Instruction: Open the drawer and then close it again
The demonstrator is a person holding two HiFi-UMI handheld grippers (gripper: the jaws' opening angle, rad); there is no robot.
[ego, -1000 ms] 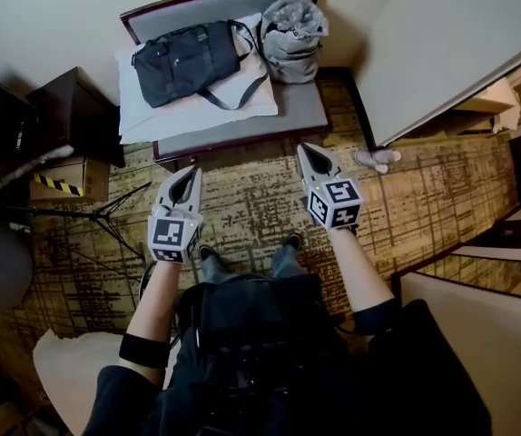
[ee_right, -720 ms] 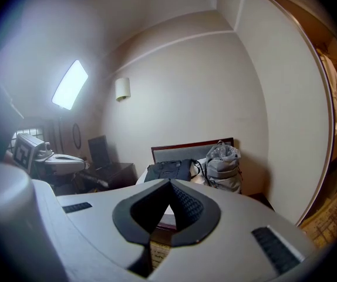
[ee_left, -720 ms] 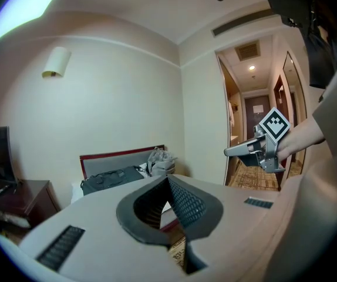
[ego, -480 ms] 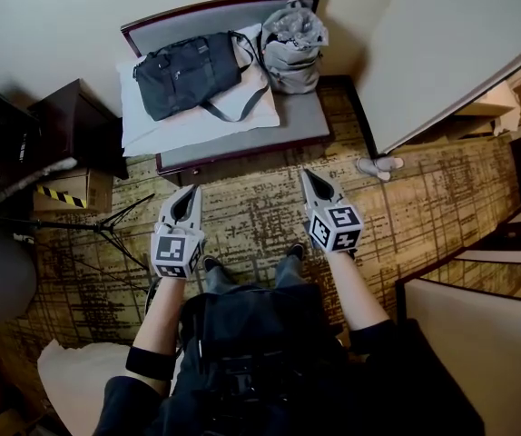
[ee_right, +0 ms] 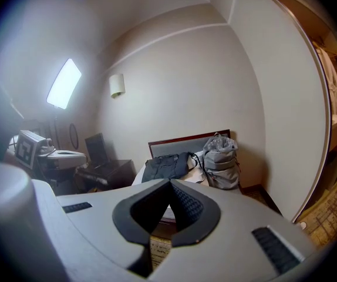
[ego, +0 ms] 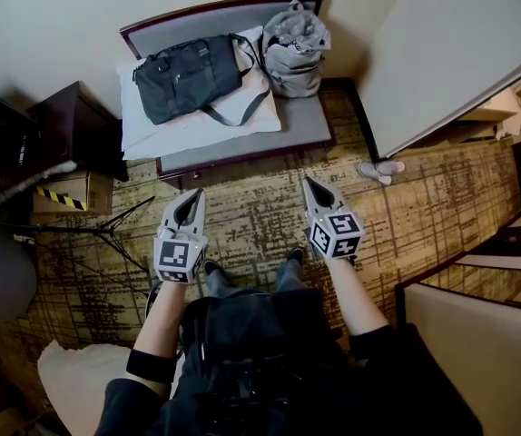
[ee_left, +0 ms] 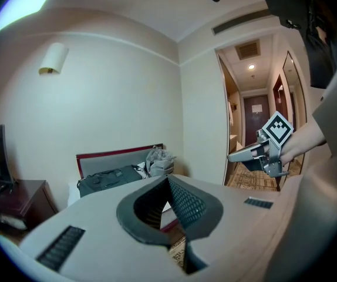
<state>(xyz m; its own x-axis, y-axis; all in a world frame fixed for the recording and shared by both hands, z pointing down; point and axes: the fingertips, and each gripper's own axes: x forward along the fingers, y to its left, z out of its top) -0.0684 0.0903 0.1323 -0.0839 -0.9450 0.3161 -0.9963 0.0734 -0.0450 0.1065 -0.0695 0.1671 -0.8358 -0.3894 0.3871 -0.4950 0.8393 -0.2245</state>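
A low bench [ego: 308,116] with a dark wood frame and grey seat stands against the wall ahead; its dark front panel [ego: 242,155] faces me, and I cannot make out a drawer handle on it. My left gripper [ego: 194,192] hangs over the carpet short of the bench's front, shut and empty. To its right my right gripper [ego: 306,180] is at about the same distance from the bench, also shut and empty. In the left gripper view the closed jaws [ee_left: 168,178] point at the bench [ee_left: 118,156]. The right gripper view shows the same bench [ee_right: 183,141].
On the bench lie a black duffel bag [ego: 188,73], a white pillow [ego: 197,116] and a grey backpack [ego: 294,48]. A dark cabinet [ego: 70,121], a taped cardboard box [ego: 61,192] and tripod legs [ego: 106,225] stand left. White slippers [ego: 380,167] lie by a pale wall panel [ego: 451,53].
My right gripper has sunk a little and drawn back from the bench. The left gripper has hardly moved. Both stay shut.
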